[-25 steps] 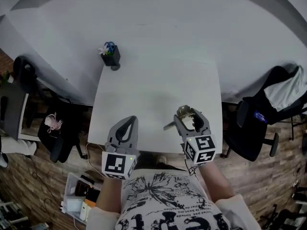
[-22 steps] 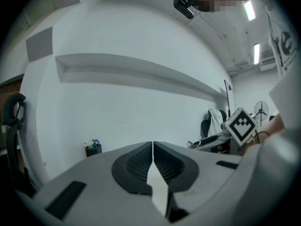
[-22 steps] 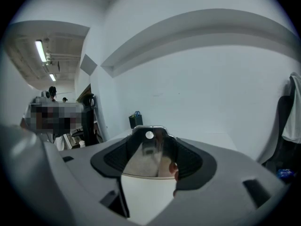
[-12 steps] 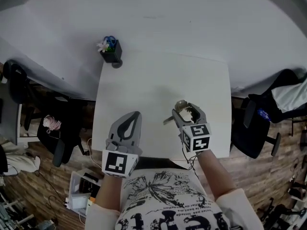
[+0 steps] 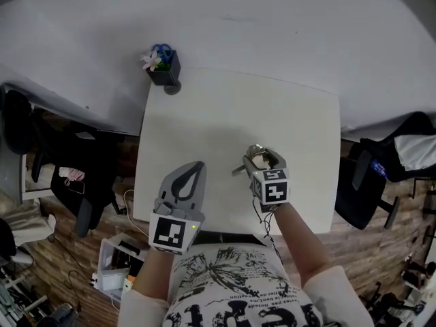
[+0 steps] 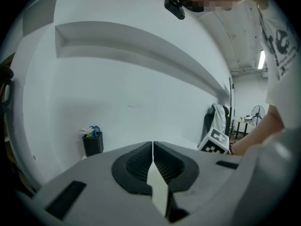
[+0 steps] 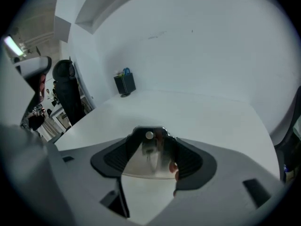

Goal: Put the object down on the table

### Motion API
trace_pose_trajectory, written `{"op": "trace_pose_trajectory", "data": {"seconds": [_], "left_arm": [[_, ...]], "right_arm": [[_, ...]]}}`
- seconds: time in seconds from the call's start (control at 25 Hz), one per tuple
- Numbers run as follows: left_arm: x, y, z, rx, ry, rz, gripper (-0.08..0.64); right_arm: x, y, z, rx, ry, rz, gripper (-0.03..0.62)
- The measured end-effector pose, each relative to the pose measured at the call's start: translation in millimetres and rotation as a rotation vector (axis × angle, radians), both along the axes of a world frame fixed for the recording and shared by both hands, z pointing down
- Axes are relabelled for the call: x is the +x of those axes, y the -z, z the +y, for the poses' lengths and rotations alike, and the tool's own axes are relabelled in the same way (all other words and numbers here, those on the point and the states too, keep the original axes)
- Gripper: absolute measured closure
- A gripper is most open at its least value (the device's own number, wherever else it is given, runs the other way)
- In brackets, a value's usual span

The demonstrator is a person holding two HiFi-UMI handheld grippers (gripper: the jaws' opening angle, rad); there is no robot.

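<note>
My right gripper (image 5: 263,158) is shut on a shiny metal cup-like object (image 5: 257,160), held over the near right part of the white table (image 5: 225,114). The object's short handle sticks out to the left. In the right gripper view the metal object (image 7: 151,155) fills the gap between the dark pads (image 7: 190,160), with my right gripper (image 7: 151,142) tilted down toward the tabletop. My left gripper (image 5: 190,172) hovers over the table's near edge, shut and empty. In the left gripper view the two halves of my left gripper (image 6: 153,149) meet along a thin line.
A black pen holder (image 5: 165,67) with a flower and scissors stands at the table's far left corner, also seen as a pen holder (image 6: 92,143) and a pen holder (image 7: 125,83). Dark office chairs (image 5: 84,191) flank the table, and a storage box (image 5: 116,267) sits on the floor.
The head camera has shifted, so the table sits lower and to the right in view. My right gripper with the metal object has edged a little farther over the table. The left gripper barely moved.
</note>
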State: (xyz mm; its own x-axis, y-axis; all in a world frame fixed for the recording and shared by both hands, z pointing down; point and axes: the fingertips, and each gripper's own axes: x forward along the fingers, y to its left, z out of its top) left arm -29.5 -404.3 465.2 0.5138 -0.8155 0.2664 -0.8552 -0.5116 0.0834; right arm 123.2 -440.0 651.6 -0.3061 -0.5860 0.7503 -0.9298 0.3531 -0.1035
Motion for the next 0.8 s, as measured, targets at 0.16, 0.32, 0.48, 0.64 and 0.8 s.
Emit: {"op": "trace_pose_trajectory", "data": {"seconds": [0.16,0.32,0.48,0.64,0.8], "left_arm": [[-3,-13,-7,-0.052,0.010,0.004,0.548],[-7,-25,-13,-0.052,0.014,-0.008,0.548],[-3,-31,-13,-0.088,0.004,-0.012,0.548],[0,-38,-12,-0.120,0.008,-0.003,0.548],[2,-41,-11,-0.129,0.014,0.000,0.548]], "right_arm": [[-4,-22,-8,-0.069,-0.021,0.015,0.311],[-5,-40,-14,-0.120,-0.033,0.037,0.310],[1,-54,-17,-0.150,-0.057,0.082,0.310],[6,-60,-21,-0.156,-0.059,0.117,0.310],[5,-62,-22,-0.170,-0.054,0.137,0.307]]}}
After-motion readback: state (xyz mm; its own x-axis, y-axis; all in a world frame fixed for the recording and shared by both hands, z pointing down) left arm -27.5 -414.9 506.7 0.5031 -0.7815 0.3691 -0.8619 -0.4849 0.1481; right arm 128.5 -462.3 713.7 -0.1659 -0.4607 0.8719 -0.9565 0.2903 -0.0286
